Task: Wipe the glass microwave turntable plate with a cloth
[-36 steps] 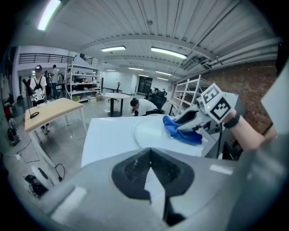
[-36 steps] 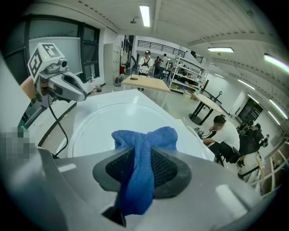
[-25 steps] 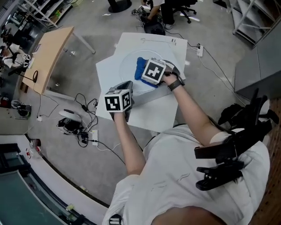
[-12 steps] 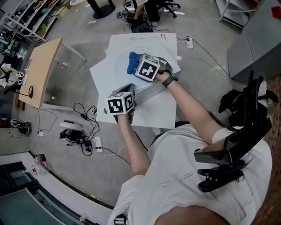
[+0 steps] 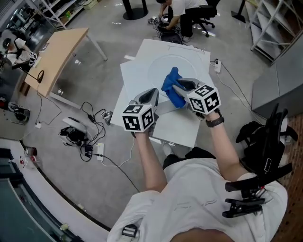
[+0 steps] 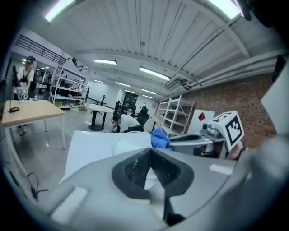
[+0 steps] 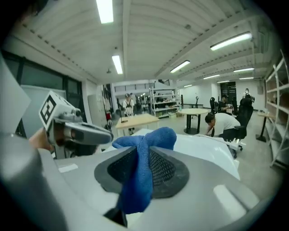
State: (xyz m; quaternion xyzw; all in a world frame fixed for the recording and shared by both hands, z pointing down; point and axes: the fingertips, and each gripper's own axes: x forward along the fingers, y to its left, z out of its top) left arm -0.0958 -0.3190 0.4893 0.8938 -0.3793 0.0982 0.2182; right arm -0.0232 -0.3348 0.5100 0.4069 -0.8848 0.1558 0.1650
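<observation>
One blue cloth [image 5: 170, 84] is clamped in the closed jaws of the right gripper [image 5: 181, 88], over the near rim of the single glass turntable plate [image 5: 191, 66] on the white table [image 5: 180, 127]. The left gripper [image 5: 152, 93] is squeezed together on nothing, just beside the plate. The only print is the square patterns on the two marker cubes [image 5: 138, 118]. Around the table are a wooden table [image 5: 61, 52], floor cables [image 5: 90, 137] and a crouching person [image 5: 179, 12].

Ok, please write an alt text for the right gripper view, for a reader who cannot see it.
The right gripper is shut on a blue cloth, which bunches up above the jaws and hangs down between the pads. Behind is a white table, with the left gripper at the left of the picture.
</observation>
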